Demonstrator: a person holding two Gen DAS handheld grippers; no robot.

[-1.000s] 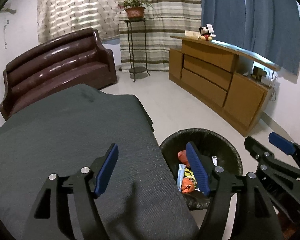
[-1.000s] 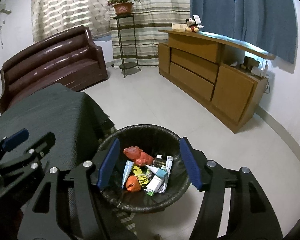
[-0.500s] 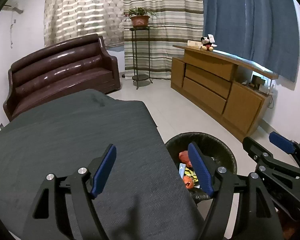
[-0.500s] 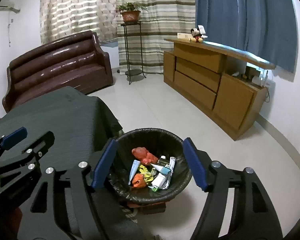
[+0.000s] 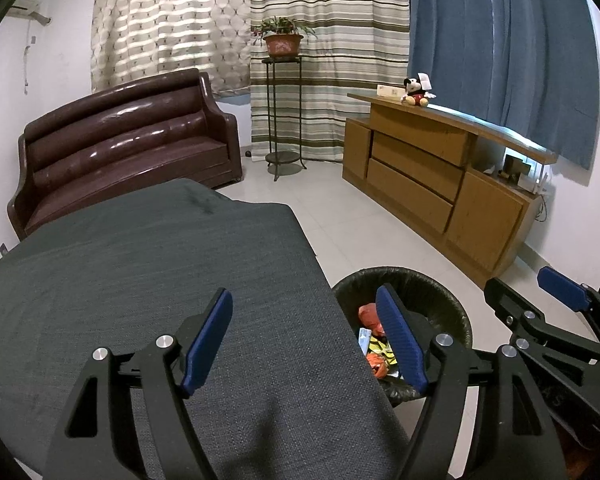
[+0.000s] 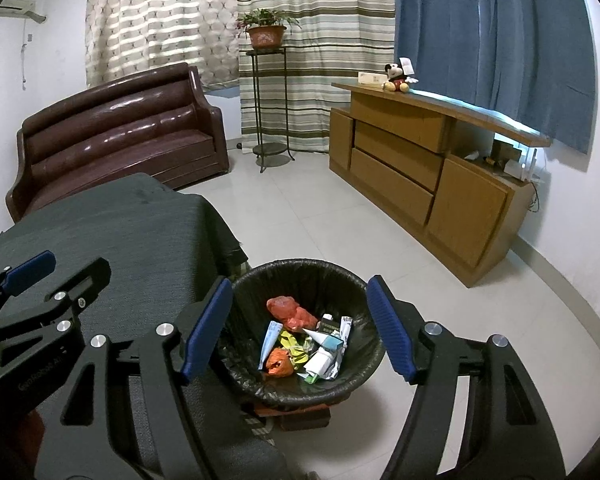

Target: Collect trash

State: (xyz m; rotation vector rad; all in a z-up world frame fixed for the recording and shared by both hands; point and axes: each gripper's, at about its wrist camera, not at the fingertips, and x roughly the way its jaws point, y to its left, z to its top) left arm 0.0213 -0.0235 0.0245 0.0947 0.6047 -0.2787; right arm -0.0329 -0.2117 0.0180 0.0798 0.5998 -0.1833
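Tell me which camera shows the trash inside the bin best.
Right wrist view: the trash lies fully exposed in the bin. In the left wrist view, the table and a claw finger hide most of it.

Left tool [image 5: 304,338] and right tool [image 6: 298,326] hang side by side, jaws apart, empty.

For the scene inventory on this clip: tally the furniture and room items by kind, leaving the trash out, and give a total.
Sofa: 1
Wooden sideboard: 1
Plant stand: 1
Potted plant: 1
Plush toy: 1
Table with grey cloth: 1
Bin with black liner: 1
Total: 7
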